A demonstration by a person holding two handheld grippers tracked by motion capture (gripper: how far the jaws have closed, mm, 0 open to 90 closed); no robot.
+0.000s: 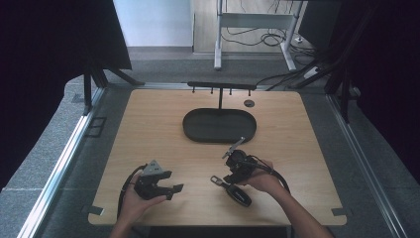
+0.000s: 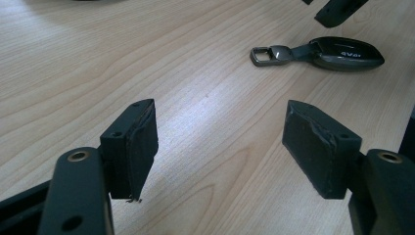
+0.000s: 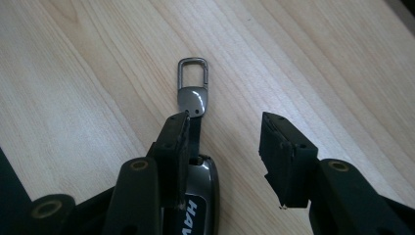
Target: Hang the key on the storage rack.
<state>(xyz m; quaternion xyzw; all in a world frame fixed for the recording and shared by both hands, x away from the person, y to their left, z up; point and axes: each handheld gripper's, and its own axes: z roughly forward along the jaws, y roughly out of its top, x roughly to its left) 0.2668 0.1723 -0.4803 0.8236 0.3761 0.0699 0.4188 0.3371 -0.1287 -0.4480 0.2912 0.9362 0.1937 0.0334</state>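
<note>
The right gripper (image 3: 225, 161) hangs low over the key fob (image 3: 198, 196), its jaws about half open and closed on nothing: seen from the right gripper view, the left-hand jaw sits over the fob's dark body and short strap, while the other jaw stands off over bare wood. The left gripper (image 2: 220, 147) rests well to the left of the fob, jaws spread wide and empty, pointing toward it across the table (image 1: 148, 129). The fob lies flat on the table near its front edge, well short of the dark oval tray (image 1: 219, 125) and the small hanger rack (image 1: 221, 87) behind that tray. By the look of it the fob is light, hard and rigid, with a glossy rounded shell that could slide out of a pinch or skate over the smooth wood when nudged. The strap probably flexes, so lifting by the ring end would let the body swing. The safest hold seems to be across the narrow width of the body, pads square on its two long sides. It is a slim, dark grey, teardrop-shaped fob with pale lettering, joined by a short dark strap to a grey metal tab and a rectangular metal loop (image 3: 193, 73).
</note>
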